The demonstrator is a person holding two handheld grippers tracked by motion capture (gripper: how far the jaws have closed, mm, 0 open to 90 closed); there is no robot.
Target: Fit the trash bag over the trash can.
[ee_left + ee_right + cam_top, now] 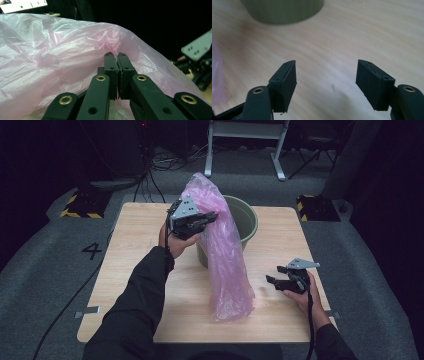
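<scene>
Left claw pinches a pink plastic bag above a green bucket; right claw rests released on the desk.

The left claw (209, 218) is clenched on a fold near the top of the thin, crinkled, translucent pink plastic bag (227, 260), whose long limp body hangs down in front of the round olive-green plastic bucket (248, 218) and bunches on the pale wood-grain desk (150, 290). In the left gripper view the two black jaws meet with a sliver of wrinkled film between them. The right claw (276, 274) lies low near the desk's right side, well apart from the bag, its flat rectangular black pads (284, 83) spread wide over bare wood, nothing between them.
</scene>
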